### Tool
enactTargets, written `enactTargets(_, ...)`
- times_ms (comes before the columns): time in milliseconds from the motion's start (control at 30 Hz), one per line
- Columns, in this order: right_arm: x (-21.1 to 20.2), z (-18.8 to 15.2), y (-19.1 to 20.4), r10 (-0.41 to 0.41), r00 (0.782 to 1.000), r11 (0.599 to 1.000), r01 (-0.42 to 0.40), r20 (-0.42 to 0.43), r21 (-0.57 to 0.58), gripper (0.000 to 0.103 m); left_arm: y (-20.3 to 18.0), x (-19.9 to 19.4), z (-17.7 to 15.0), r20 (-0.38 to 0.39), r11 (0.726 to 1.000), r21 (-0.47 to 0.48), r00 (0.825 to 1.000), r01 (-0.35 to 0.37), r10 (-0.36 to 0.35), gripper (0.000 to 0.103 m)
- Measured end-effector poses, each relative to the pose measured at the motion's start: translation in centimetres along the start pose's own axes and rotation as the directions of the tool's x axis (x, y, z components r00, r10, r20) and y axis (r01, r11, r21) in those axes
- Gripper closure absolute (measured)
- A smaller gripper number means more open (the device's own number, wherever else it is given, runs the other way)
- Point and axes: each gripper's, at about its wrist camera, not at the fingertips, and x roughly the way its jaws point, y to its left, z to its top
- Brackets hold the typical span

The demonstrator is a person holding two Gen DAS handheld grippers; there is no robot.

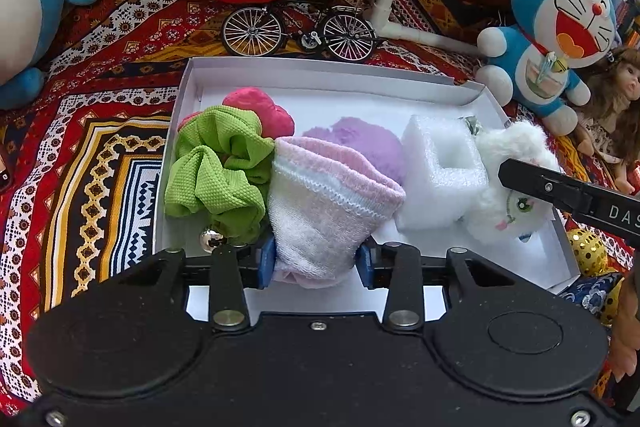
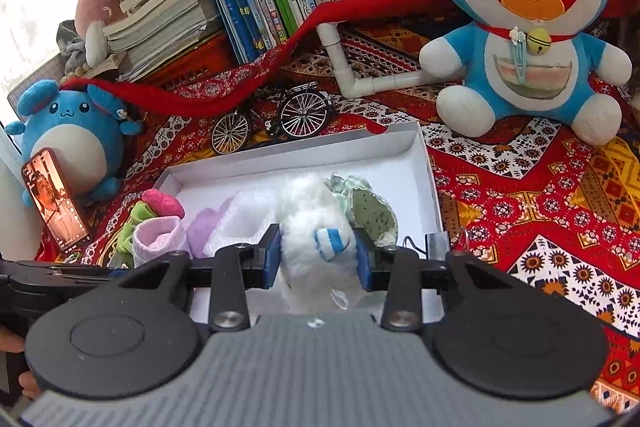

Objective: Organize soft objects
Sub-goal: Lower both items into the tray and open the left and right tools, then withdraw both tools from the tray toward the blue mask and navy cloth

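Support surface: a patterned red cloth (image 1: 100, 131) covering the whole work area. A white shallow box (image 1: 320, 75) lies on it directly ahead of the left claw. Beyond the box stands a miniature bicycle (image 1: 298, 29), with a white pipe elbow (image 1: 394, 15) behind it. A Doraemon plush (image 2: 524, 23) sits ahead-right of the right claw; a blue round plush (image 2: 68, 135) and a phone (image 2: 54, 199) are ahead-left.
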Motion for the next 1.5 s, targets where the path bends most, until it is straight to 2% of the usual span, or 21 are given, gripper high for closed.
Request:
enactTargets(300, -0.3, -0.3, -0.1, 0.005, 1.000, 1.000, -0.005, -0.030, 0.000, 0.061, 0.1, -0.9, -0.4, 0.015, 1.000, -0.003, 1.000, -0.018, 0.018, 0.059)
enactTargets(400, -0.6, -0.3, 0.0, -0.001, 0.999, 1.000, 0.001, -0.040, -0.001, 0.056, 0.0, -1.5, -0.5, 0.028, 1.000, 0.003, 0.999, -0.028, 0.028, 0.054)
enactTargets(467, -0.8, -0.4, 0.0, 0.003, 0.999, 1.000, -0.003, -0.041, -0.007, 0.044, 0.0, -2.1, -0.6, 0.039, 1.000, 0.003, 0.999, -0.023, 0.023, 0.052)
enactTargets(500, -1.0, -0.4, 0.1, 0.007, 0.999, 1.000, -0.007, -0.038, -0.011, 0.041, 0.0, -2.3, -0.6, 0.045, 1.000, 0.004, 0.999, -0.022, 0.022, 0.051)
enactTargets(900, -4.0, -1.1, 0.8, 0.044, 0.999, 0.997, -0.044, 0.007, -0.065, 0.026, -0.4, -6.4, -2.1, 0.143, 0.998, 0.048, 0.989, -0.044, 0.037, 0.033)
enactTargets(1033, -5.3, -1.5, 1.0, 0.053, 0.998, 0.995, -0.050, 0.034, -0.084, 0.020, -0.2, -7.7, -2.9, 0.169, 0.998, 0.047, 0.985, -0.031, 0.023, 0.029)
enactTargets(1300, -7.9, -2.4, 1.1, 0.077, 0.994, 0.990, -0.066, 0.080, -0.128, 0.014, 0.6, -10.2, -4.7, 0.225, 0.998, 0.043, 0.974, -0.037, 0.026, 0.024)
enactTargets(1500, -9.1, -3.2, 0.6, 0.081, 0.993, 0.988, -0.068, 0.086, -0.139, 0.006, 1.3, -11.3, -6.0, 0.229, 0.999, 0.033, 0.973, -0.024, 0.016, 0.024)
